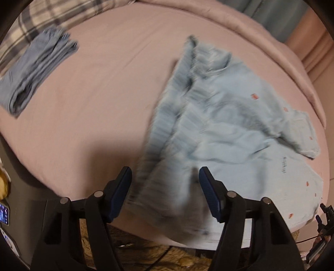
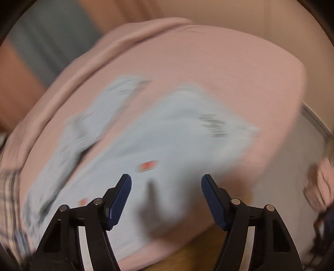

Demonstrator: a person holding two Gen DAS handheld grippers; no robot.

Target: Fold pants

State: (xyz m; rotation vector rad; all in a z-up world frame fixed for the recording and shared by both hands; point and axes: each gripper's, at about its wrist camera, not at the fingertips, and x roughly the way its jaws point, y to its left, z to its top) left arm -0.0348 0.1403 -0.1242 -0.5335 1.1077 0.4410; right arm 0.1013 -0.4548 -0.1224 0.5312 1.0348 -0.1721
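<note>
Light blue pants (image 1: 219, 125) with small orange marks lie crumpled on the pink bed sheet (image 1: 104, 93), reaching the near edge. My left gripper (image 1: 165, 177) is open, its jaws wide apart above the near part of the pants, holding nothing. In the right wrist view the same pants (image 2: 167, 141) are blurred by motion. My right gripper (image 2: 166, 185) is open and empty above the pants near the bed's front edge.
A folded grey-blue garment (image 1: 35, 70) lies at the far left of the bed, next to a plaid blanket (image 1: 37, 16). A rolled pink duvet (image 1: 271, 31) runs along the far side. A furry rug (image 1: 146, 250) and cables lie on the floor below.
</note>
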